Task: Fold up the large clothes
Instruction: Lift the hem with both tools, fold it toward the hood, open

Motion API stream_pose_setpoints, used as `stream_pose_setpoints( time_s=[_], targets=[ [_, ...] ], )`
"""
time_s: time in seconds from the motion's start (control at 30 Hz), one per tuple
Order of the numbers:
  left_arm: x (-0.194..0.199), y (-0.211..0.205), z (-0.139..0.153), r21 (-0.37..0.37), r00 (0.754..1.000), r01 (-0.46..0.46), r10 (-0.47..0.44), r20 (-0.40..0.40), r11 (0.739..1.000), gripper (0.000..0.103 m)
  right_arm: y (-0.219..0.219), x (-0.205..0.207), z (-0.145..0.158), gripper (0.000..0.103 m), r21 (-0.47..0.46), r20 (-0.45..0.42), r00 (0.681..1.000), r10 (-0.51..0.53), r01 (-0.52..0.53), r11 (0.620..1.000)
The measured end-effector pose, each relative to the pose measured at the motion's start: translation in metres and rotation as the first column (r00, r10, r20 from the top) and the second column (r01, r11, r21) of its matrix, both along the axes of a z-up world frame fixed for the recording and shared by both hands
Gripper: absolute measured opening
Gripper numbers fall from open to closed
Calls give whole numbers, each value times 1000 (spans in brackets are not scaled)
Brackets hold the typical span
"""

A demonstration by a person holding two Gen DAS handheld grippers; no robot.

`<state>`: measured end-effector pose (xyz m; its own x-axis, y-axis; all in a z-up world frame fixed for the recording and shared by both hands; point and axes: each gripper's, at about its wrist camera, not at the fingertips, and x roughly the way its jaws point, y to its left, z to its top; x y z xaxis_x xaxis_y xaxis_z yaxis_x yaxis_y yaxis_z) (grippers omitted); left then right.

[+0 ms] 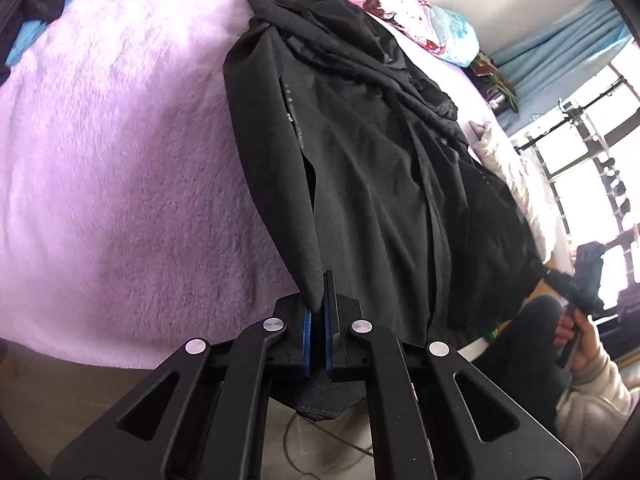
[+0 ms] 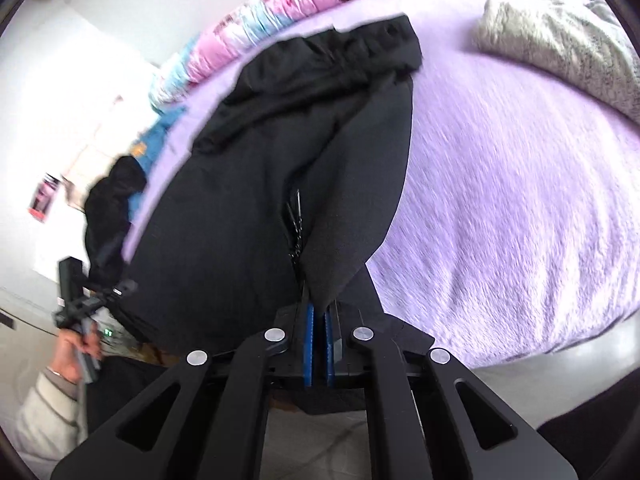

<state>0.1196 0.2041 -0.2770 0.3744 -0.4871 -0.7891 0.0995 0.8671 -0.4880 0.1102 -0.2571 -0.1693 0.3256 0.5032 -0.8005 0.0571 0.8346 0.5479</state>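
- Pinching the near hem of the black jacket (image 1: pixel 360 152), left gripper (image 1: pixel 318 312) and right gripper (image 2: pixel 318 320) have jaws pressed together on cloth; it lies on the purple bed (image 1: pixel 120 160).
- Thin hem could slip free.
- Uneven lift could bunch the crumpled far end.

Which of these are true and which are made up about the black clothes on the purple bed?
1. Both grippers pinch the black garment. True: the left gripper and the right gripper are each shut on its near edge.
2. The blanket is green. False: it is fluffy and purple.
3. The garment is neatly folded. False: it lies spread and rumpled.
4. A flowery pink and blue quilt lies at the far side. True.
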Motion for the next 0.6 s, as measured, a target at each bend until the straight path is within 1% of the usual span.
stream_pose_setpoints(
  time_s=[0.1, 0.13, 0.17, 0.27, 0.37, 0.5, 0.6],
  targets=[
    [8, -1, 18, -13, 1000, 4, -4, -10, 1000, 3, -10, 6, 19, 4, 40, 36, 999, -20, 18, 999],
    [11, 3, 23, -37, 999, -14, 13, -39, 999, 3, -14, 8, 24, 4, 52, 44, 999, -25, 23, 998],
    [14, 5, 29, -51, 999, -28, 26, -44, 998, 3, -18, 11, 30, 4, 66, 55, 998, -32, 28, 997],
    [23, 8, 54, -107, 999, -39, 37, -20, 994, 3, -24, 23, 46, 4, 121, 74, 996, -48, 38, 992],
    [36, 8, 78, -145, 999, -54, 54, -1, 988, 3, -30, 41, 63, 4, 168, 98, 994, -53, 36, 985],
    [57, 13, 105, -171, 997, -70, 74, 15, 983, 3, -39, 70, 79, 4, 241, 109, 991, -82, 54, 969],
    [78, 13, 126, -182, 997, -67, 74, 27, 981, 3, -44, 92, 92, 4, 258, 124, 988, -87, 53, 965]
  ],
)
